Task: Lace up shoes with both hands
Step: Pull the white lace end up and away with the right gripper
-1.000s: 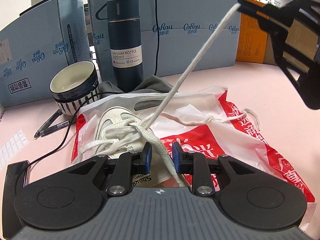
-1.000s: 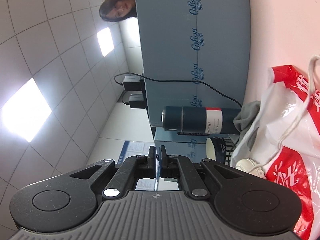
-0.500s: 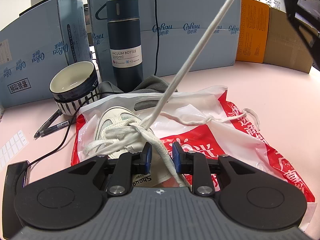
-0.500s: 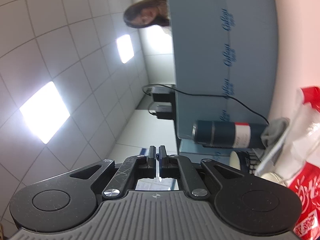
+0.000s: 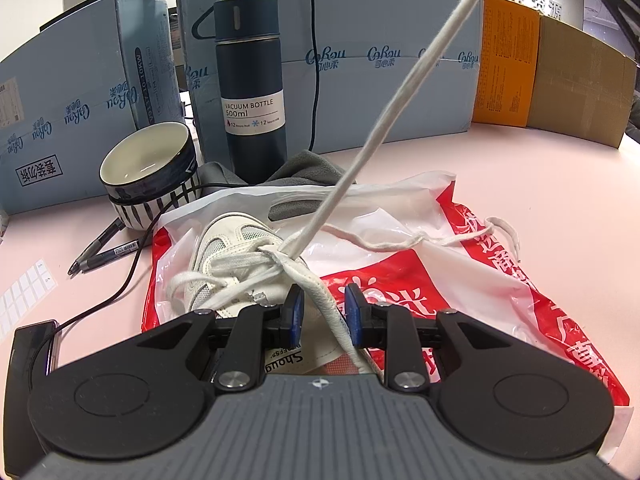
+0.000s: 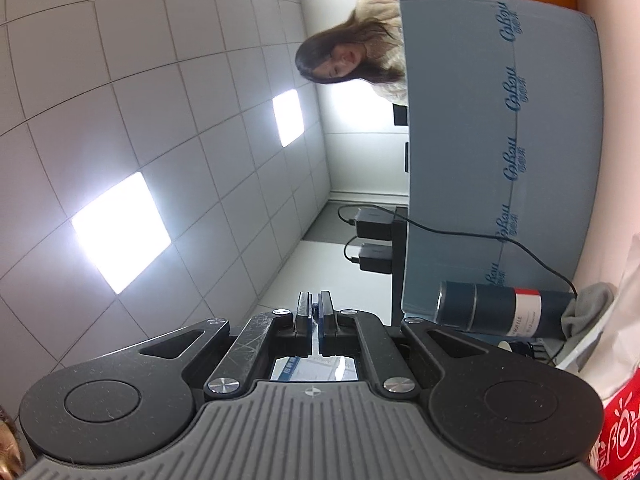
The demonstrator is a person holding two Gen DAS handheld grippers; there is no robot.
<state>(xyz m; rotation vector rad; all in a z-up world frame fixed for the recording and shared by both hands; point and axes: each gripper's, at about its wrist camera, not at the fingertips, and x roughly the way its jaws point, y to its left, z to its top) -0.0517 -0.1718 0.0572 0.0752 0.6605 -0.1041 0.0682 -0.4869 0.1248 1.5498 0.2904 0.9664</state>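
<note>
One shoe: white mesh-and-leather sneaker (image 5: 224, 256) on red-and-white plastic bag (image 5: 480, 280)
Lace: white flat cord (image 5: 400, 96), taut, rising from sneaker
Left gripper (image 5: 322, 312): fingers apart around lace
Right gripper (image 6: 315, 312): fingers together

Woven cotton lace (image 5: 404, 92), mesh-and-leather shoe (image 5: 228, 248), glossy crinkled plastic bag (image 5: 480, 280), matt metal bottle (image 5: 248, 72), glazed bowl (image 5: 148, 160).

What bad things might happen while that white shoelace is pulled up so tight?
1. The taut lace rises steeply from the white shoe. More pull could tip or drag the shoe, which rests on a slippery plastic bag.
2. The left gripper has its pads apart around the other lace end without pinching it, so that end may slide out.
3. If the shoe jerks backward, it might bump the striped bowl or vacuum bottle.
</note>
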